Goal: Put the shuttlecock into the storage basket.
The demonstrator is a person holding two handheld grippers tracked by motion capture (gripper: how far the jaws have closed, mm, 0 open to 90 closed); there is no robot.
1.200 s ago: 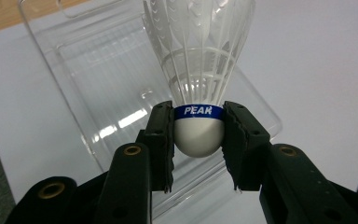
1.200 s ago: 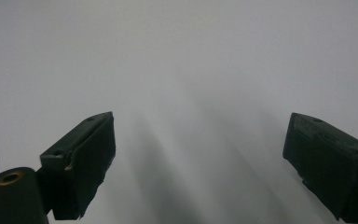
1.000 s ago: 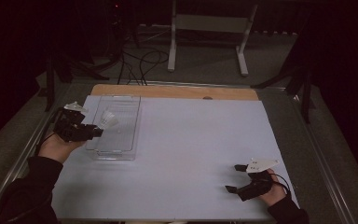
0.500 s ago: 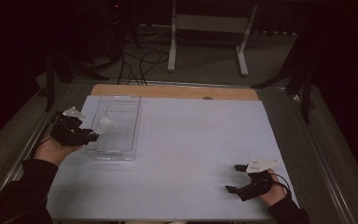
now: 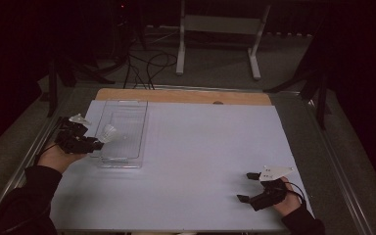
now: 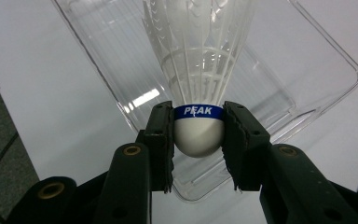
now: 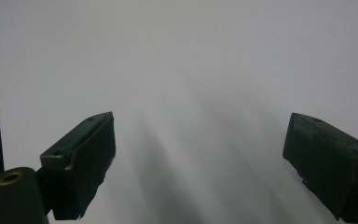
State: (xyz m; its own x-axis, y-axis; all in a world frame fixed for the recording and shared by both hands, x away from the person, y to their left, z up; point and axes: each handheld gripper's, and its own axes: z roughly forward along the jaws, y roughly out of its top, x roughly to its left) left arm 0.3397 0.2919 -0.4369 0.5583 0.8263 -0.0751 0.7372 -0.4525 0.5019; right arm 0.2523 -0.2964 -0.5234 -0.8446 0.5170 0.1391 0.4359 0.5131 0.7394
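The pick-up was done: the left gripper (image 6: 199,140) held a white shuttlecock (image 6: 198,70) by its rounded cork base, the jaws pressed against either side just below the blue band, feathers pointing away from the hand. In the high view the left gripper (image 5: 97,143) sat at the left of the frame, with the shuttlecock (image 5: 109,133) over the near left edge of the clear plastic tray (image 5: 127,161). In the left gripper view the feathers reached out above the tray (image 6: 335,60), whose floor looked bare beneath them.

What seemed left was the placing itself: carrying the shuttlecock a little further over the tray, lowering it and letting go. It was not yet resting on anything.

The right gripper (image 5: 249,188) lay at the lower right of the high view, on the white sheet covering the bench (image 5: 200,161), well apart from the tray. Its jaws stood wide with nothing between them, and it appeared to have no part in this step.
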